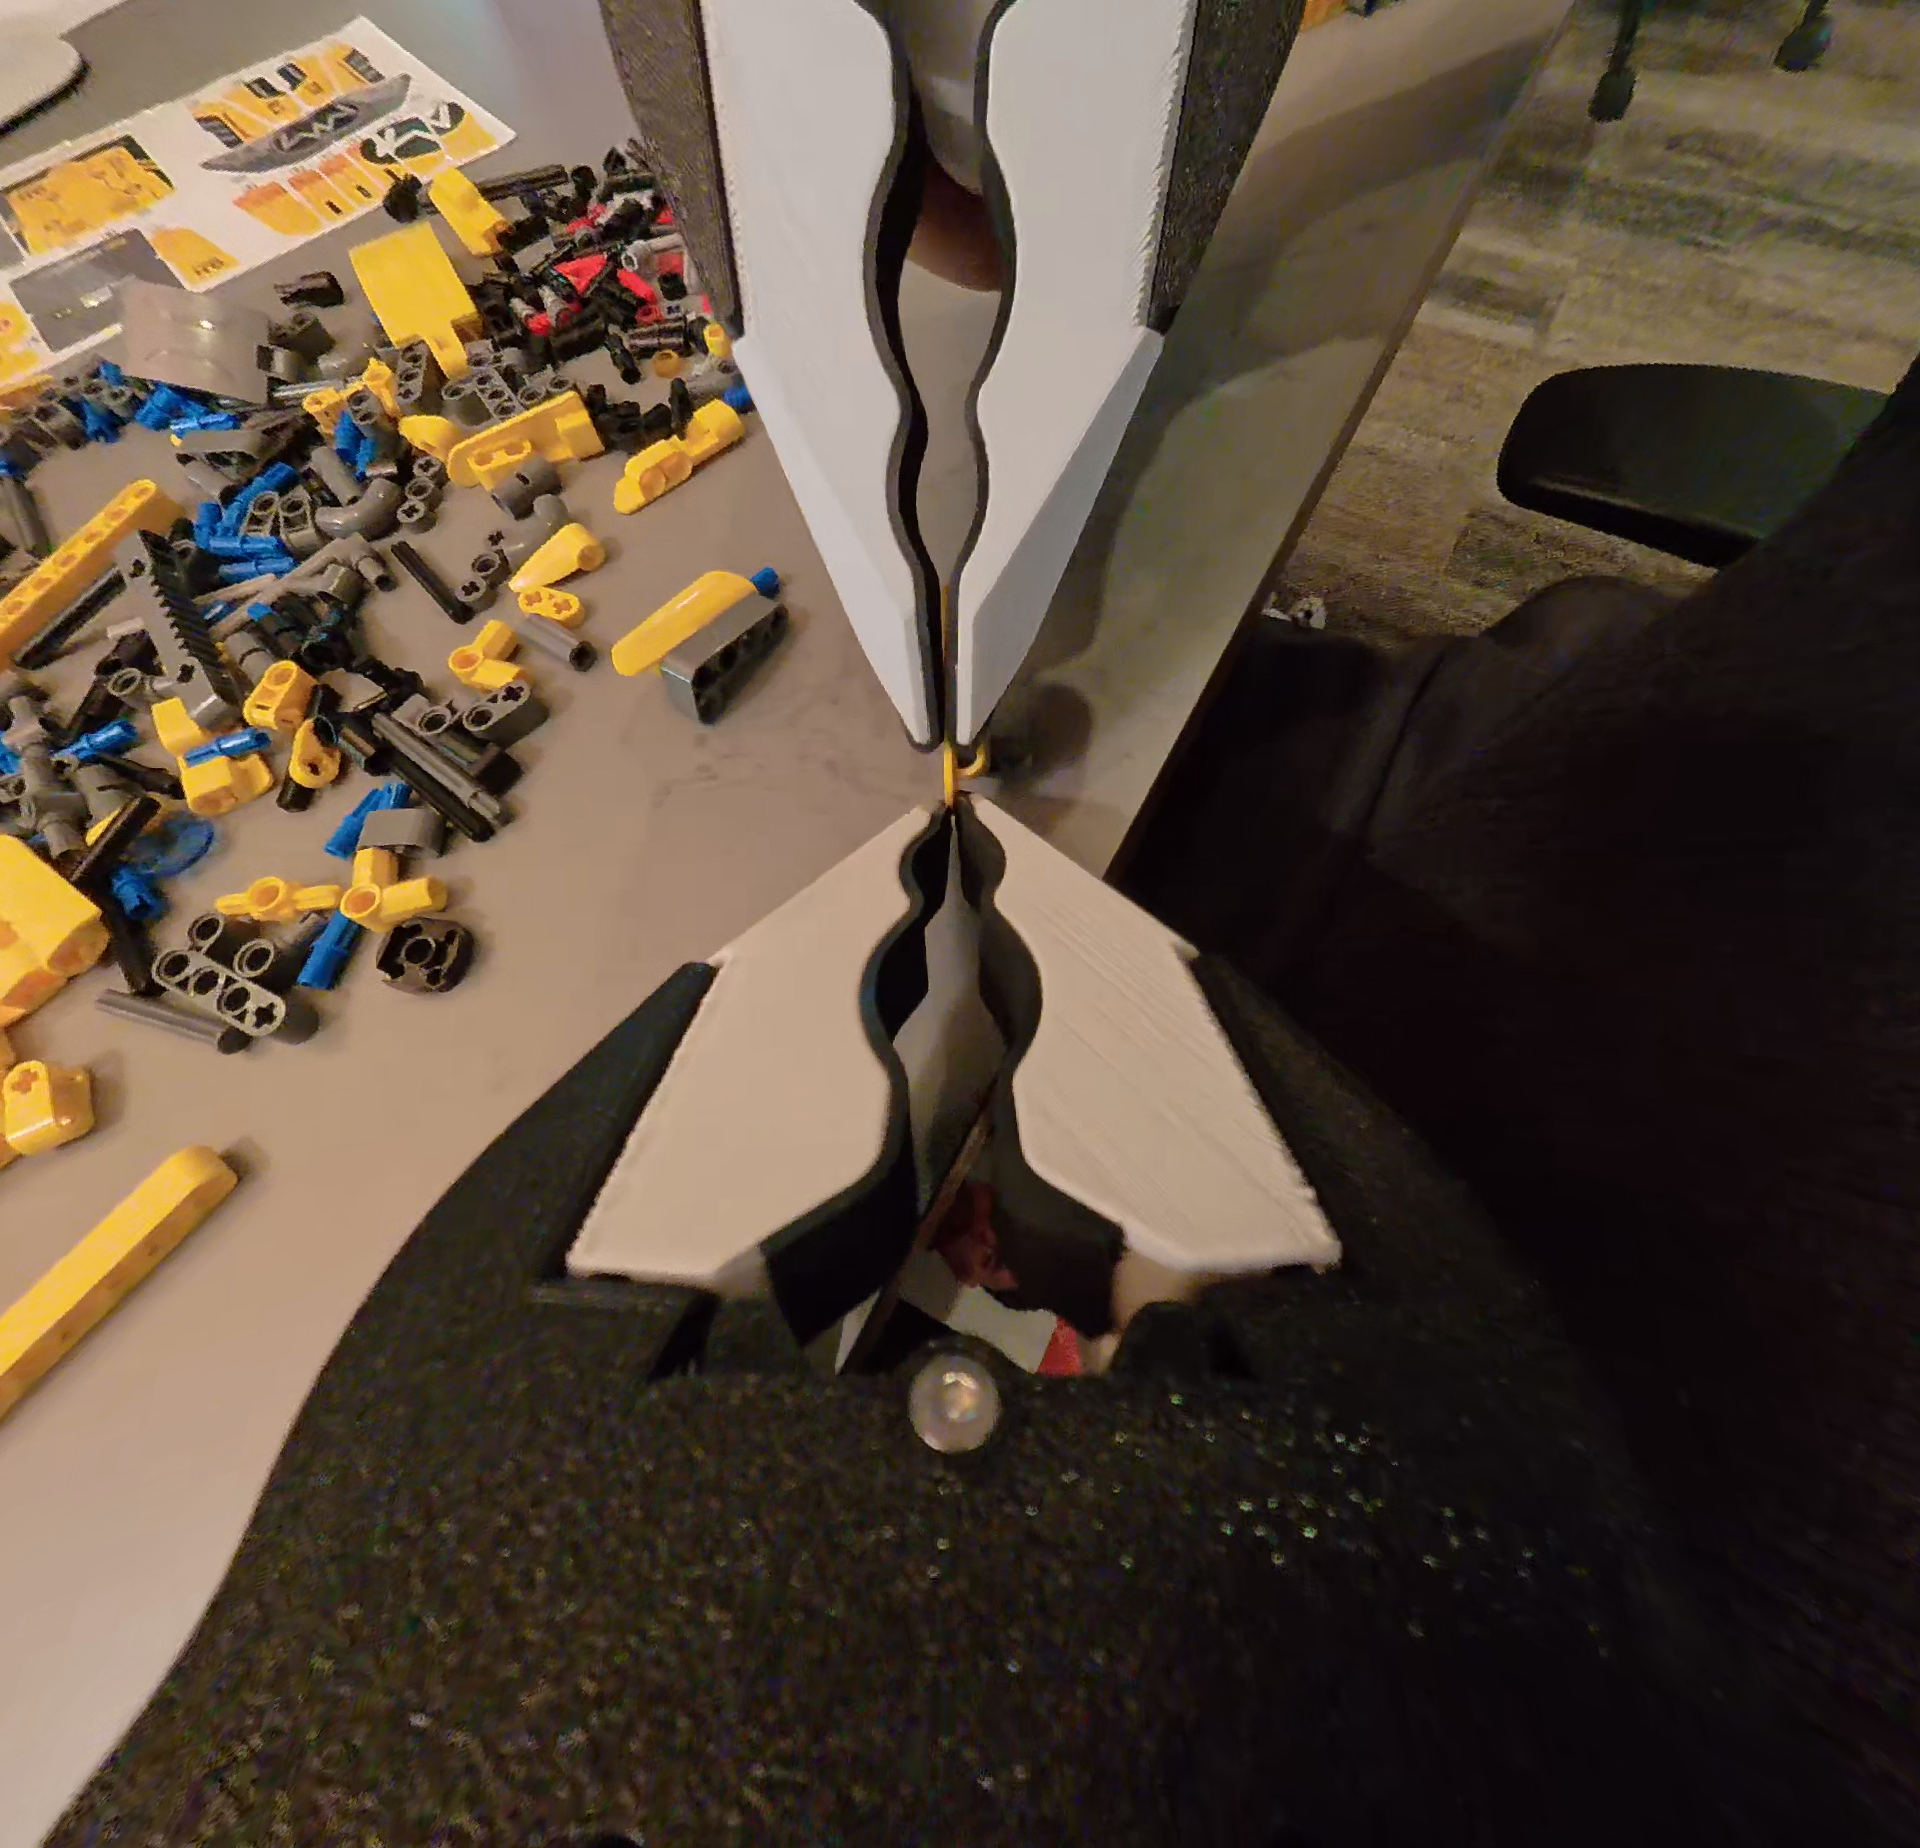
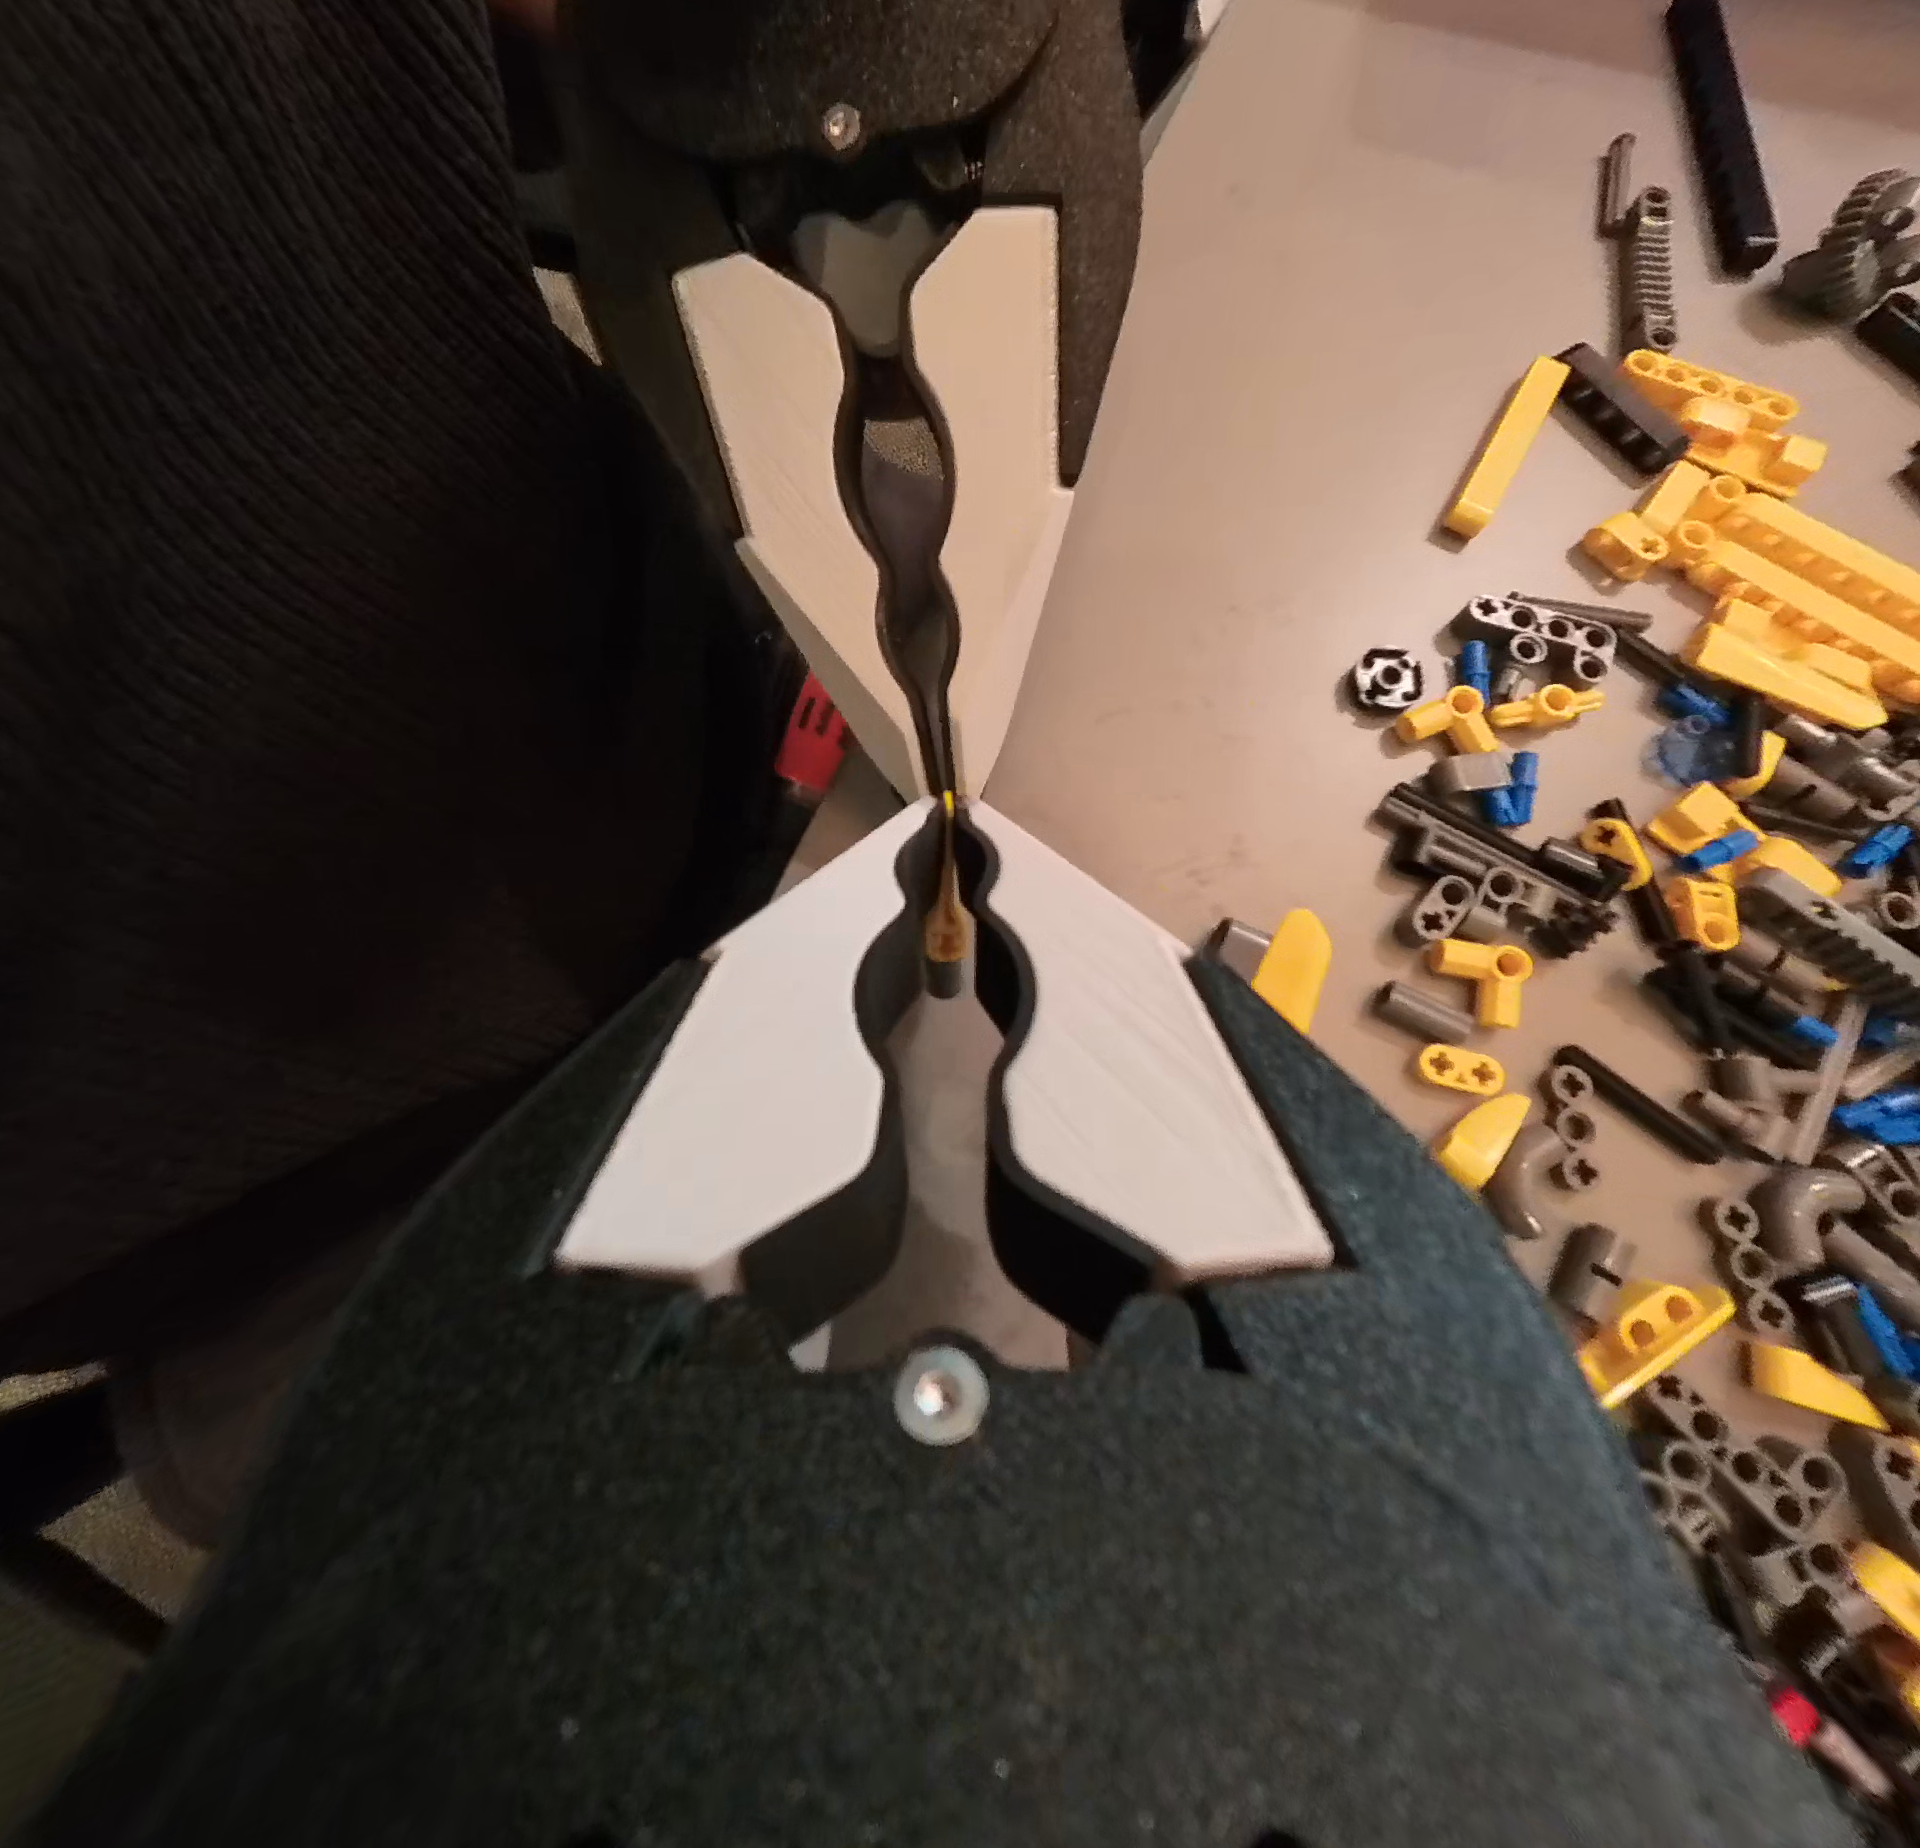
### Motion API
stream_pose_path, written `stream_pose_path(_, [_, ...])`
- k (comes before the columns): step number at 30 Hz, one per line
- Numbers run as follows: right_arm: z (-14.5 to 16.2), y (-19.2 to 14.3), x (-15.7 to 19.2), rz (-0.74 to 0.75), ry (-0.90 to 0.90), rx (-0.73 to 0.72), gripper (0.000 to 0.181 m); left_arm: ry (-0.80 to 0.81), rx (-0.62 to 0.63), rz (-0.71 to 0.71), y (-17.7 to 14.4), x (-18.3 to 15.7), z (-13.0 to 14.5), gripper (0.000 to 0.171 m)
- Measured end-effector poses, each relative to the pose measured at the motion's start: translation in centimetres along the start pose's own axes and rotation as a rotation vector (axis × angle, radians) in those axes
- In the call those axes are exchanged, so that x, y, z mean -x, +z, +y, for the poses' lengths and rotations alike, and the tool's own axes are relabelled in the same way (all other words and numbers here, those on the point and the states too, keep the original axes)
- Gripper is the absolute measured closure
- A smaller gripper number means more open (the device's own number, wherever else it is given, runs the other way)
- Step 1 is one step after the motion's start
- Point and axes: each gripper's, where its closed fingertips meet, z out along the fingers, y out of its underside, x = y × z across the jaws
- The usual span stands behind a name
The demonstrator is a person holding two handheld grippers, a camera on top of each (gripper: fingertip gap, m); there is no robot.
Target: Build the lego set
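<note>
My left gripper (image 1: 948,813) and my right gripper (image 1: 948,740) meet tip to tip above the grey table (image 1: 727,832), near its edge. Both are shut. A small yellow connector piece (image 1: 961,765) spans the narrow gap between the two sets of tips. In the right wrist view the yellow piece (image 2: 943,934) sits between the fingers of my right gripper (image 2: 945,813), with a grey pin end (image 2: 943,977) behind it. My left gripper (image 2: 940,782) comes in from above, shut on a thin yellow edge of the piece.
A pile of yellow, grey, black and blue building parts (image 1: 312,572) covers the table to the left, with a sticker sheet (image 1: 260,157) behind it. A long yellow beam (image 1: 104,1268) lies nearer. A person's dark clothing (image 1: 1558,967) and a chair armrest (image 1: 1662,458) are beyond the table edge. Left and right tips are no more than a few centimetres apart.
</note>
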Motion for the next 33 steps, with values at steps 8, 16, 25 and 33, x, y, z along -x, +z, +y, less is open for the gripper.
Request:
stream_pose_path(8, [1.4,-1.3,-0.8,0.042,0.144,-0.044,0.181,-0.118,-0.066,0.053,0.2,0.1,-0.9,0.155])
stream_pose_path(16, [2.7,-1.8,0.0,0.078,0.150,0.021,0.176,-0.169,-0.114,0.106,0.5,-0.5,-2.2,0.143])
stream_pose_path(25, [3.0,-2.6,0.7,0.124,0.159,0.025,0.158,-0.131,-0.098,0.088,1.3,-1.4,-2.1,0.139])
stream_pose_path(33, [4.0,-1.3,1.4,0.176,0.110,0.066,0.151,-0.053,-0.028,0.106,1.5,-1.6,-1.7,0.132])
